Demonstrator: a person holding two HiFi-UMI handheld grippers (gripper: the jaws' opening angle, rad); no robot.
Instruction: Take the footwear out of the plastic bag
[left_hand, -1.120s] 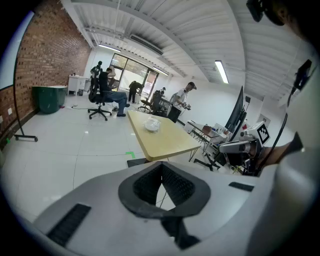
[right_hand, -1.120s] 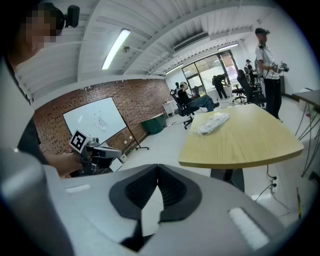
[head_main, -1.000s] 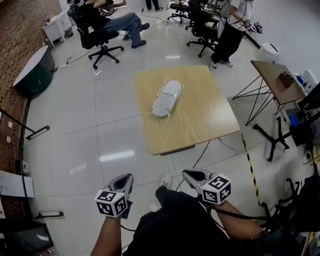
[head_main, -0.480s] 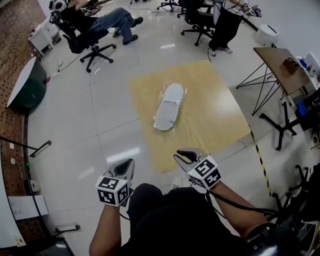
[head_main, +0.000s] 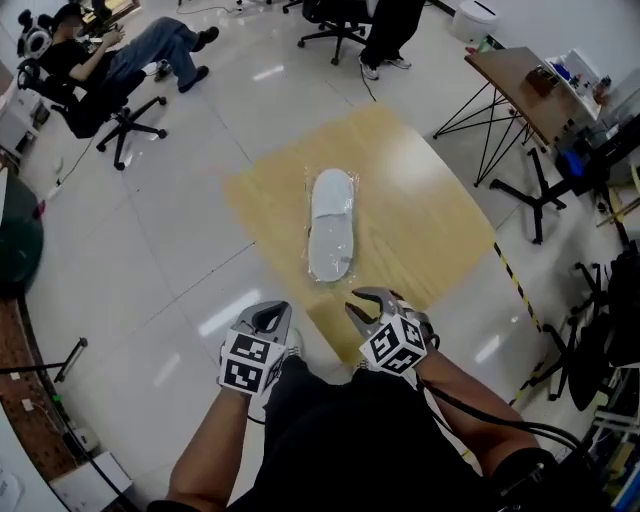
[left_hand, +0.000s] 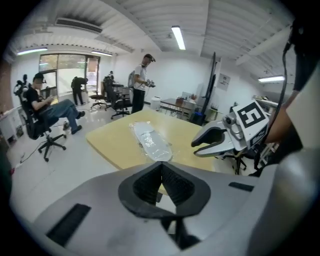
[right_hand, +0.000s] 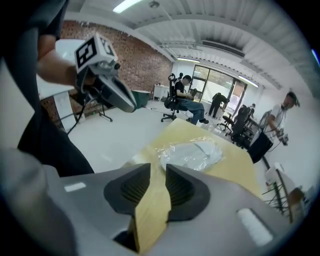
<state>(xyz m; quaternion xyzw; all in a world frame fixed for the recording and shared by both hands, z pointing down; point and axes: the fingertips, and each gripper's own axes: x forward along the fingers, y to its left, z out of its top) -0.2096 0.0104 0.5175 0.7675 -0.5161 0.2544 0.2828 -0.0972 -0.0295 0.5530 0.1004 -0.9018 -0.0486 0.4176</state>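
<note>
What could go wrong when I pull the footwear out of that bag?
The clear plastic bag lies loose on the table, so a pull may drag the whole package instead of freeing the footwear. The left gripper is shut and the right gripper has jaws just opening on nothing, so nothing pins the bag yet.

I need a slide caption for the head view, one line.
Left gripper shut, right gripper with jaws just opening and empty, near the bagged footwear on a wooden table.

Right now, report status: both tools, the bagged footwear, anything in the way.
left tool shut, empty; right tool open, jaws just been opening, nothing between them. footwear inside plastic bag on table, untouched. Nothing in the way.
</note>
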